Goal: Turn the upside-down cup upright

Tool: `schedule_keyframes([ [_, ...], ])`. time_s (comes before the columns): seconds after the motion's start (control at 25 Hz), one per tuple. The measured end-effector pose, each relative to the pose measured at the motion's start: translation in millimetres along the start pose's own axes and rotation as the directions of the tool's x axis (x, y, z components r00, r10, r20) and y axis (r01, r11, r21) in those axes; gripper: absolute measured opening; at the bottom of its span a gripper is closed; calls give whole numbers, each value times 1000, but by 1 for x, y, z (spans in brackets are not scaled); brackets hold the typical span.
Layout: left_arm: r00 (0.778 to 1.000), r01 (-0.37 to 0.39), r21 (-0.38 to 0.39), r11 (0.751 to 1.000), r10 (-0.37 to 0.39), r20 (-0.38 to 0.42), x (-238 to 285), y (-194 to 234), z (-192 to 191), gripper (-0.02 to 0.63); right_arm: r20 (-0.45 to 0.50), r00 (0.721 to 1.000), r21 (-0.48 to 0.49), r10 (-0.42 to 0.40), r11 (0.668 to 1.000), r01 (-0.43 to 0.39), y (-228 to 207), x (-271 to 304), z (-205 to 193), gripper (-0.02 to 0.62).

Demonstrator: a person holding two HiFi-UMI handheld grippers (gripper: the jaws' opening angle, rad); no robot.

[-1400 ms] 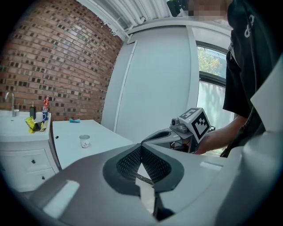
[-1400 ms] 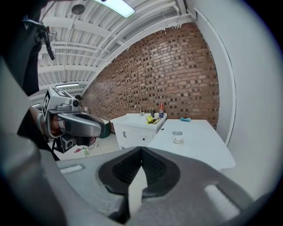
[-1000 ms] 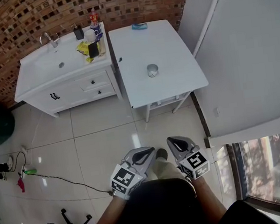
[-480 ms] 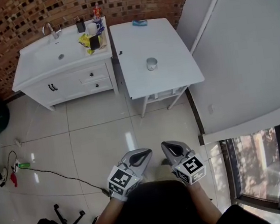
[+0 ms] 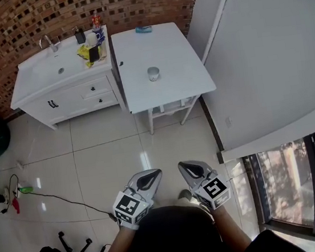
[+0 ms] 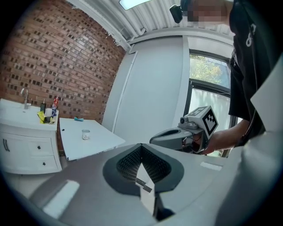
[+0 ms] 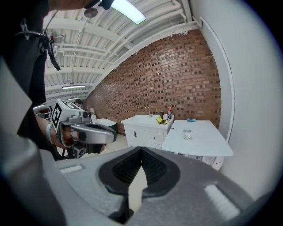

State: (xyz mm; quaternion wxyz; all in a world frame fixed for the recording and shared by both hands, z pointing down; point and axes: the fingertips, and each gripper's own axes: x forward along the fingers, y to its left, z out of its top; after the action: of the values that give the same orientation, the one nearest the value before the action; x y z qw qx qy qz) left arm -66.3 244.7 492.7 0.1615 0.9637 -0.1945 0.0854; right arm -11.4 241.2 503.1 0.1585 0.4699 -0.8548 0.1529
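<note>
A small pale cup [image 5: 153, 73] stands alone near the middle of the white table [image 5: 169, 86], far ahead of me across the tiled floor. It is too small to tell which way up it is. The same cup [image 6: 86, 134] shows in the left gripper view, and the cup [image 7: 187, 134] shows again in the right gripper view. My left gripper [image 5: 151, 177] and right gripper [image 5: 187, 168] are held close to my body, side by side and far from the table. Both are shut with nothing between the jaws.
A white vanity [image 5: 67, 97] with a sink, a faucet and several bottles adjoins the table's left side, against a brick wall. A blue item [image 5: 144, 30] lies at the table's far end. A white wall runs along the right. Cables [image 5: 46, 195] trail on the floor at left.
The head view has shifted, so the table and cup sit further left and higher in it. Both grippers stay shut near my body.
</note>
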Motion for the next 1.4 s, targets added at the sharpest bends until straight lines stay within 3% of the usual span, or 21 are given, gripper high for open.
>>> schedule_keyframes([
  [0.76,999,-44,27,999,45,-17,34,-52,4,15,40,999,41,-21,999,19,-26,-64,-15,-8],
  [1.08,998,-44,20,999,45,-40,29,-42,4,14,35,999,43,-39,998,38,-25,-56,-3,-8],
  [1.4,998,-43,28,999,45,-51,28,-42,4,14,48,999,20,11,1000,-12,-10,-52,-1,-8],
])
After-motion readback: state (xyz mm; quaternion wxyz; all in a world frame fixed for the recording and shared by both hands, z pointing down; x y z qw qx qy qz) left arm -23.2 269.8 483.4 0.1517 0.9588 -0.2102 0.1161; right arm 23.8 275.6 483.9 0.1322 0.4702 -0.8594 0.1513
